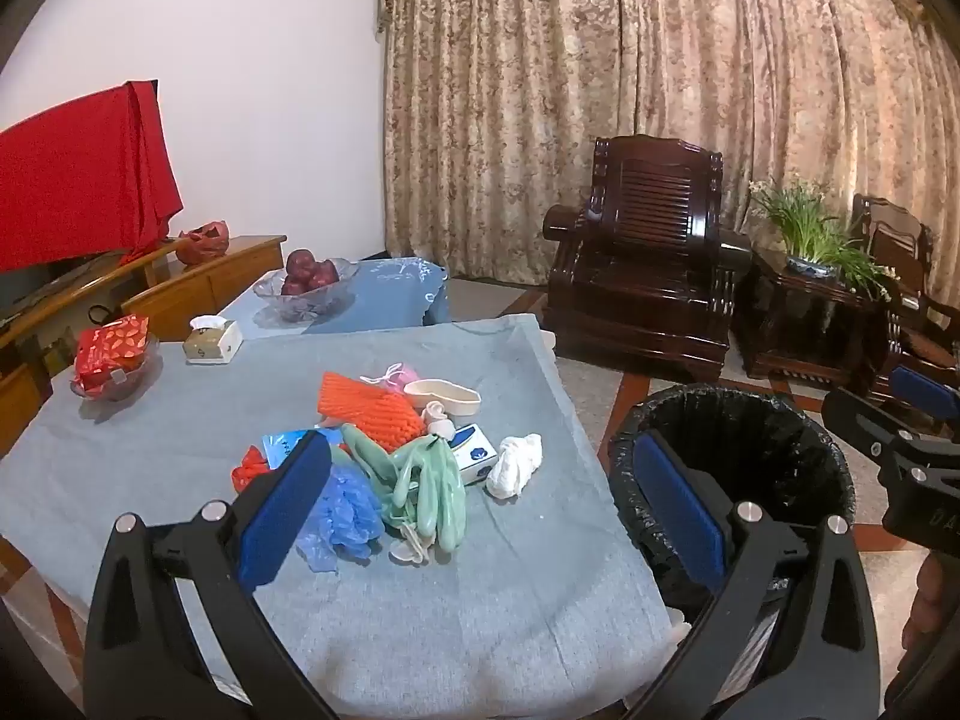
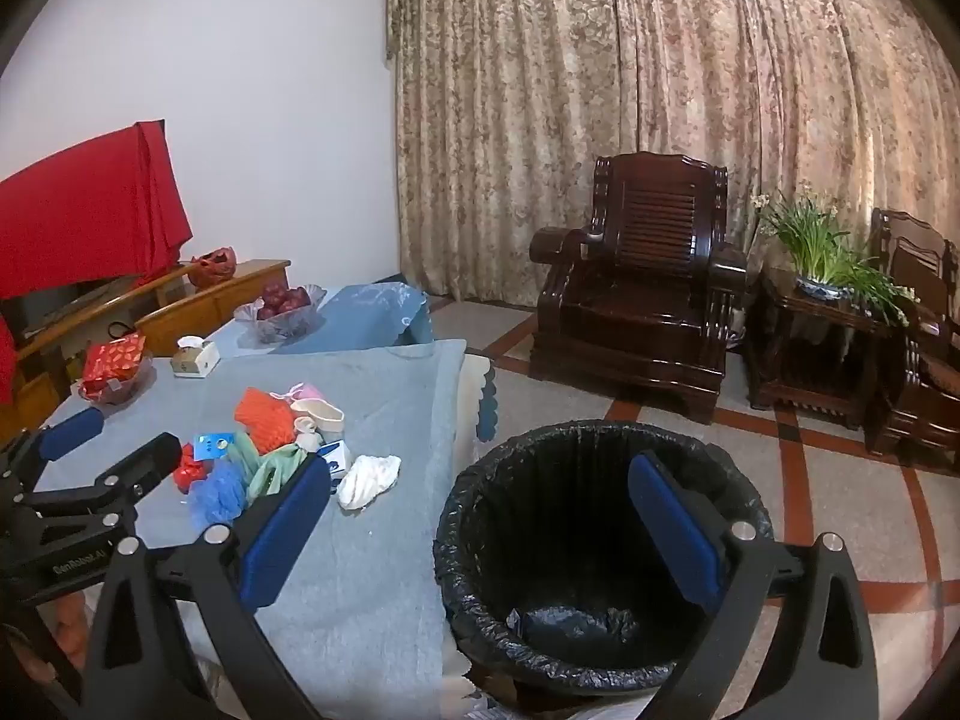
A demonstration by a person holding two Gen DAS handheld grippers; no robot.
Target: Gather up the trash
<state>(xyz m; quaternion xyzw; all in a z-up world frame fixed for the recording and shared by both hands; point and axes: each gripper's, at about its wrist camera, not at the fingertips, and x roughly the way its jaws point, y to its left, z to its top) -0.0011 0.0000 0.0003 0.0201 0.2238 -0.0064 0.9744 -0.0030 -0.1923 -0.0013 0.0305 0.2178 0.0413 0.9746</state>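
Observation:
A heap of trash lies on the grey-blue tablecloth [image 1: 420, 588]: an orange foam net [image 1: 369, 411], green gloves [image 1: 429, 483], a blue plastic wad [image 1: 345, 513], a white crumpled tissue [image 1: 515, 465], a small blue-and-white box [image 1: 474, 450], a cream tray [image 1: 444, 397] and a red scrap [image 1: 249, 468]. A bin with a black liner [image 2: 600, 552] stands on the floor right of the table. My left gripper [image 1: 480, 510] is open and empty above the table's near side. My right gripper [image 2: 480, 528] is open and empty over the bin's near rim.
At the table's far end stand a tissue box [image 1: 213, 342], a glass bowl with a red packet [image 1: 114, 360] and a bowl of red fruit [image 1: 309, 276]. A wooden cabinet [image 1: 198, 282] is on the left. Dark wooden armchairs [image 1: 648, 294] and a potted plant [image 1: 810, 234] stand beyond the bin.

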